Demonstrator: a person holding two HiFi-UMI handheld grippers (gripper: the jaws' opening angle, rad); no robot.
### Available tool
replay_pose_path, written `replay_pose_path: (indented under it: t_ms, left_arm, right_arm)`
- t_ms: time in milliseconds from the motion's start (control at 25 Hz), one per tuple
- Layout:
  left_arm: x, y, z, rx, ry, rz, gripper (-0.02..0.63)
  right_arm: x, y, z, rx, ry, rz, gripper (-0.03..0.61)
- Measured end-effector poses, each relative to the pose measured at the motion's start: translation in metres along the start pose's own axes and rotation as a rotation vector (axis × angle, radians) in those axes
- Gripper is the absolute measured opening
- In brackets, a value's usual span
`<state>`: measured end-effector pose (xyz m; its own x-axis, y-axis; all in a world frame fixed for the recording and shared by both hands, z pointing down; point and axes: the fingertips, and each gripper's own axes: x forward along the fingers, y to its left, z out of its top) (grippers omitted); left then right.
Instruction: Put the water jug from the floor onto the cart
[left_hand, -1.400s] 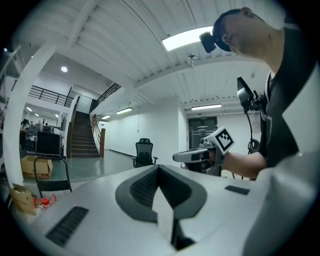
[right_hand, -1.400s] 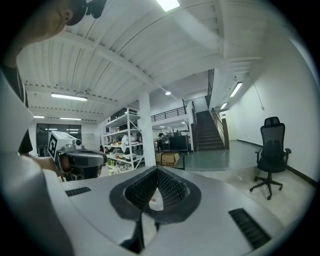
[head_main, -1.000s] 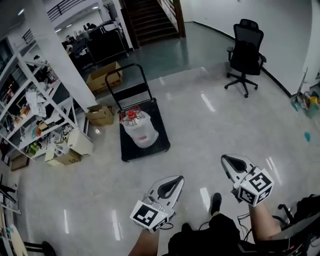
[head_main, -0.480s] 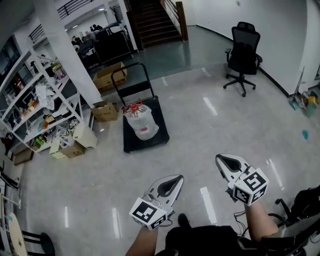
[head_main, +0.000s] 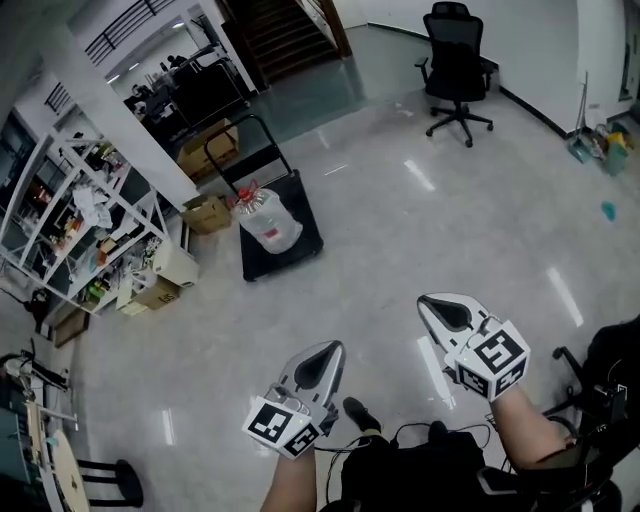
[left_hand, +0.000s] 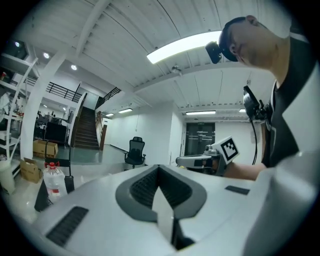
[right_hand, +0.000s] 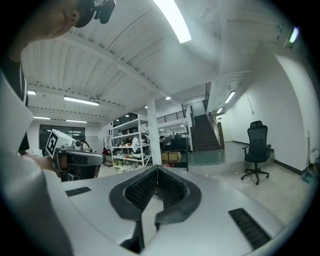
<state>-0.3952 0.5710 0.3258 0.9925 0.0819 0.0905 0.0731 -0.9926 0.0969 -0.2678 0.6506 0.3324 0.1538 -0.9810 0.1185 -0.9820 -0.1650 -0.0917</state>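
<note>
The left gripper (head_main: 322, 355) and right gripper (head_main: 442, 308) are both closed on nothing. The water jug (head_main: 268, 222) stands on the cart (head_main: 306, 238) at eleven o'clock, so the task looks finished. Against a second ago, cart and jug sit farther off: the person is backing away.

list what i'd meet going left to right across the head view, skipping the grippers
shelving rack → open cardboard box → water jug standing on the cart → office chair
</note>
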Motion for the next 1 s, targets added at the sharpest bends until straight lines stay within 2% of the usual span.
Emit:
replay_pose_path:
  t_ms: [160,360,480,720,840,1000]
  left_arm:
    - [-0.025,-0.031,0.005,0.006,0.005,0.024,0.000]
    - [-0.060,-0.046,0.010,0.028,0.006,0.020,0.000]
    - [-0.086,-0.042,0.008,0.035,-0.014,0.022,0.000]
    - [-0.147,-0.013,0.022,0.021,-0.071,0.059,0.000]
    - [-0.161,-0.006,0.015,-0.015,-0.081,0.062,0.000]
    - [-0.173,-0.006,0.013,-0.020,-0.084,0.048,0.000]
  right_arm:
    - [-0.031,0.018,0.001,0.000,-0.013,0.015,0.002]
    - [-0.046,0.048,0.011,0.008,-0.039,0.004,0.002]
    - [-0.050,0.068,0.012,0.001,-0.053,-0.048,0.002]
    - [-0.050,0.115,0.022,-0.006,-0.040,-0.089,0.002]
    - [-0.052,0.129,0.021,-0.011,-0.031,-0.095,0.002]
    - [-0.051,0.146,0.017,-0.017,-0.013,-0.101,0.002]
